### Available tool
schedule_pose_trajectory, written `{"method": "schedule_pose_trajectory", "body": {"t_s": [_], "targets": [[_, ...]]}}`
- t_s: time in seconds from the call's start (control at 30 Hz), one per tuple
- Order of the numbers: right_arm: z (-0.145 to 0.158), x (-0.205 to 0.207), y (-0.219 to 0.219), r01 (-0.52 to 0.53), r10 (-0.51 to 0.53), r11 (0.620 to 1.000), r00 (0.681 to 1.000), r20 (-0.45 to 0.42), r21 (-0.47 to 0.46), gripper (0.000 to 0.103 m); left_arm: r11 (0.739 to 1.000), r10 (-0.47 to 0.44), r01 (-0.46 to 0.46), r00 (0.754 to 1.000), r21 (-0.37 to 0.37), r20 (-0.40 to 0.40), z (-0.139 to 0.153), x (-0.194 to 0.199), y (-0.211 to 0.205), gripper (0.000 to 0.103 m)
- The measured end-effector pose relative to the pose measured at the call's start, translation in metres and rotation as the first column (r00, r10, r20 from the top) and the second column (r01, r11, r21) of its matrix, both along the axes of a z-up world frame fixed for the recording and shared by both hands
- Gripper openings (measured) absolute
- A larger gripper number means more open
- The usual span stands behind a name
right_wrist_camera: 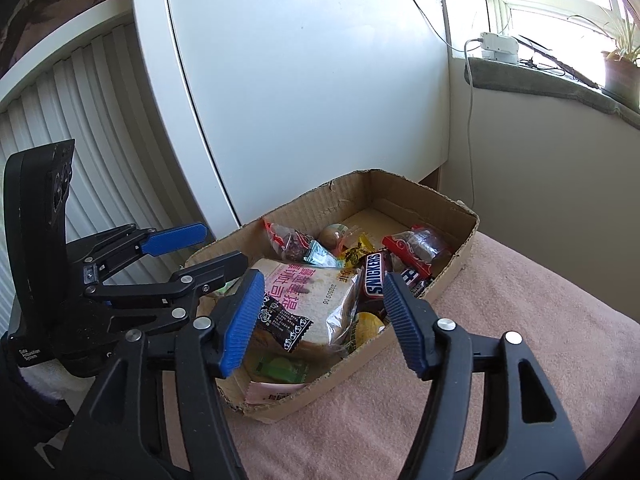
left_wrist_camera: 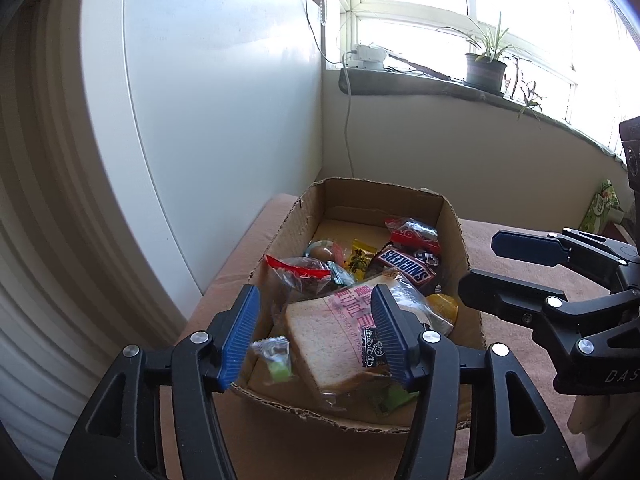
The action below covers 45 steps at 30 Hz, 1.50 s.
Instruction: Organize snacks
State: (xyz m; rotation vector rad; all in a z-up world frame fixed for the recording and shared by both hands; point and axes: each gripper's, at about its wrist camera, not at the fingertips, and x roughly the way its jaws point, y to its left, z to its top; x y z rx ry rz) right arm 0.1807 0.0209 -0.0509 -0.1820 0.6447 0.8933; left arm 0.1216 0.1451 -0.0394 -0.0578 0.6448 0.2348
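Snickers bar (left_wrist_camera: 406,266) lies lengthwise along cardboard box (left_wrist_camera: 460,236); left claw (left_wrist_camera: 316,336) and right claw (right_wrist_camera: 322,320) gape empty.

The 2 fisheye views sit close over a cardboard box (left_wrist_camera: 448,216) of snacks, each angled downward along its own gripper. The left wrist view looks from the box's near short end toward the window corner (left_wrist_camera: 332,80). The right wrist view looks from further right, toward the white panel (right_wrist_camera: 300,80). Both share the box (right_wrist_camera: 440,280), and each catches the other gripper at its edge.
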Motion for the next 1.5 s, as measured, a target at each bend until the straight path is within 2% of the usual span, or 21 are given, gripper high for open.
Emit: {"method": "schedule_pose_trajectory", "body": {"t_s": [0.07, 0.13, 0.23, 0.33, 0.9, 1.2, 1.5], "targets": [[0.003, -0.001, -0.002, 0.010, -0.010, 1.000, 1.000, 0.015, -0.006, 0.078, 1.000, 0.015, -0.015, 1.000, -0.005, 0.002, 0.001, -0.003, 0.001, 0.068], [0.005, -0.001, -0.005, 0.023, -0.023, 1.000, 1.000, 0.021, -0.008, 0.086, 1.000, 0.022, -0.022, 1.000, -0.001, 0.002, 0.003, -0.005, 0.000, 0.070], [0.009, -0.002, -0.010, 0.035, -0.035, 0.999, 0.999, 0.025, 0.001, 0.092, 1.000, 0.026, -0.026, 1.000, 0.010, 0.006, 0.005, -0.009, -0.003, 0.074], [0.012, -0.003, -0.014, 0.044, -0.044, 0.999, 0.998, 0.039, -0.006, 0.093, 0.999, 0.031, -0.031, 0.999, 0.010, 0.016, 0.008, -0.012, -0.004, 0.078], [0.036, -0.017, -0.060, 0.137, -0.140, 0.990, 0.986, 0.090, 0.041, 0.103, 0.998, 0.032, -0.035, 0.997, 0.044, 0.069, 0.026, -0.042, -0.032, 0.082], [0.028, -0.027, -0.056, 0.151, -0.151, 0.988, 0.982, 0.113, 0.005, 0.103, 0.998, 0.049, -0.050, 0.996, 0.025, 0.070, 0.025, -0.051, -0.035, 0.083], [0.029, -0.038, -0.058, 0.263, -0.257, 0.965, 0.949, 0.184, -0.008, 0.103, 0.998, 0.058, -0.060, 0.996, 0.026, 0.066, 0.022, -0.062, -0.040, 0.083]]}}
